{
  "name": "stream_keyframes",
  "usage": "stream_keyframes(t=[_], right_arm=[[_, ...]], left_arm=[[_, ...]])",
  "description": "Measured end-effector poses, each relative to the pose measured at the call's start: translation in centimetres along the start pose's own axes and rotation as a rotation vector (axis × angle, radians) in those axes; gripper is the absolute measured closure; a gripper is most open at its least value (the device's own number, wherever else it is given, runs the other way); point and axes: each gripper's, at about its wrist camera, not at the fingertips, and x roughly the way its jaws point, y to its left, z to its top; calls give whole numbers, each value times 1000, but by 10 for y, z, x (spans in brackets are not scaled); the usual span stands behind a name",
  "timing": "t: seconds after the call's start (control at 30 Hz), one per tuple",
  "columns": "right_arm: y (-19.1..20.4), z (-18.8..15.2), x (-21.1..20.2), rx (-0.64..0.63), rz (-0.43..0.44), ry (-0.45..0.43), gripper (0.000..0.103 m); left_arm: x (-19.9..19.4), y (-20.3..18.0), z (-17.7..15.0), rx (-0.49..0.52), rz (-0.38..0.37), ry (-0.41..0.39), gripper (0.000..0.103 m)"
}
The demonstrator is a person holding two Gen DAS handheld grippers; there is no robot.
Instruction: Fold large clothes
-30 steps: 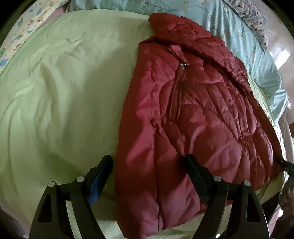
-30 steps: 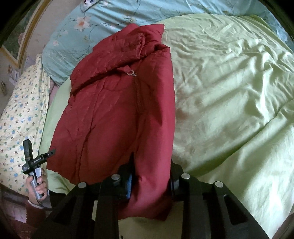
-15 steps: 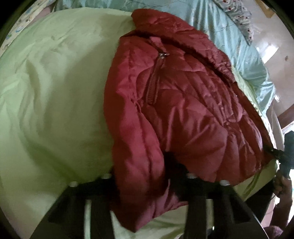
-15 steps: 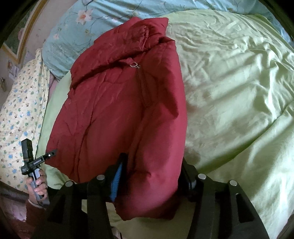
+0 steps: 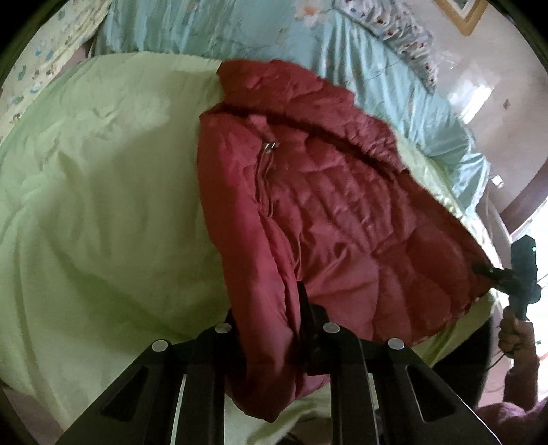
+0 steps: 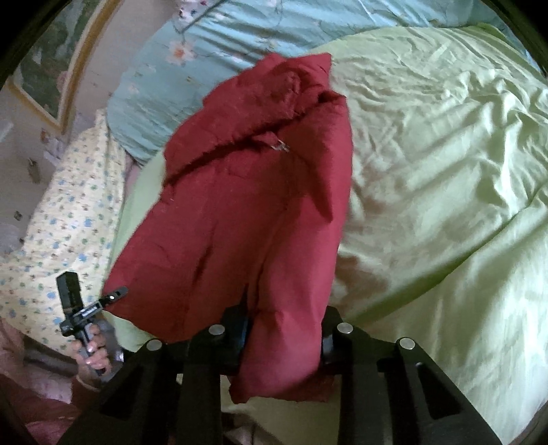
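Observation:
A dark red quilted puffer jacket lies on a light green bedspread, collar toward the pillows, zip pull showing. My left gripper is shut on a thick fold of the jacket's near hem and lifts it. In the right wrist view the same jacket hangs up from the green bedspread, and my right gripper is shut on the other near corner of its hem. Each view shows the other gripper at the jacket's far edge: the right gripper, the left gripper.
A light blue floral pillow lies at the head of the bed. A yellow patterned cloth lies along one side. A framed picture hangs on the wall. The bed's near edge is just below both grippers.
The left gripper went from open around the hem to shut on it. Both grippers have raised the near hem, and the jacket's lower part now lifts off the bedspread.

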Motion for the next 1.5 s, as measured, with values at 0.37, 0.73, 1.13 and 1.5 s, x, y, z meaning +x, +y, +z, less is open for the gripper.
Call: stream_keyframes(t=[0.37, 0.73, 1.13, 1.5], right_arm=[[20, 43, -30, -3, 188, -161, 79], [32, 125, -34, -8, 199, -311, 79], [31, 214, 10, 26, 158, -386, 78], [-8, 285, 75, 202, 139, -419, 76]], left_arm=[[-47, -6, 49, 31, -56, -174, 87], [-29, -6, 124, -11, -55, -275, 86], [55, -12, 222, -43, 36, -280, 84], [170, 9, 314, -138, 104, -246, 84]])
